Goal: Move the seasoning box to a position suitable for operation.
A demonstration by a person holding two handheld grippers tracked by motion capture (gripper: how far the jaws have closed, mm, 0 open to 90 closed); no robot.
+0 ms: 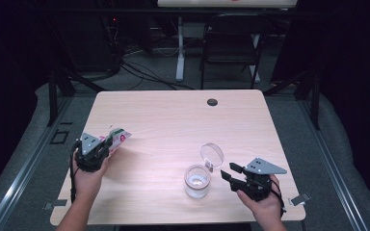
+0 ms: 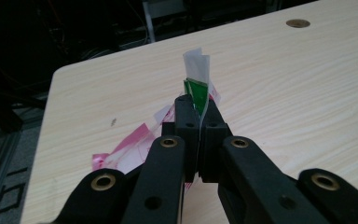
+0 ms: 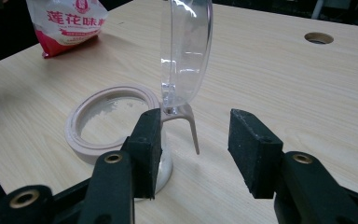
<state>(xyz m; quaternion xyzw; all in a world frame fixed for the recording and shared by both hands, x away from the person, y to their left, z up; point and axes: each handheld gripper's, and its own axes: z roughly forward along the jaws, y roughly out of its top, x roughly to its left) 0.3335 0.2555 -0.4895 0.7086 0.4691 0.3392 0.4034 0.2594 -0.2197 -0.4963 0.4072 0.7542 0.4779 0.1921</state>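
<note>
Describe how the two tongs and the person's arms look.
Both tongs, left and right, are black, with brass-ringed bolt holes and blocky black pads. Each carries a grey three-cornered plate with dark dots. A black cable trails from the left. Forearms are sleeveless.

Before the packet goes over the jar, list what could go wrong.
1. The left gripper pinches only one edge of the pink-and-white packet, so the packet may swing or slip as it travels.
2. The jar stands near the table's front edge with its clear flip lid upright; a bump could tip it or drop the lid shut.
3. The right gripper is open beside the jar, not holding it, so nothing steadies the jar.
</note>
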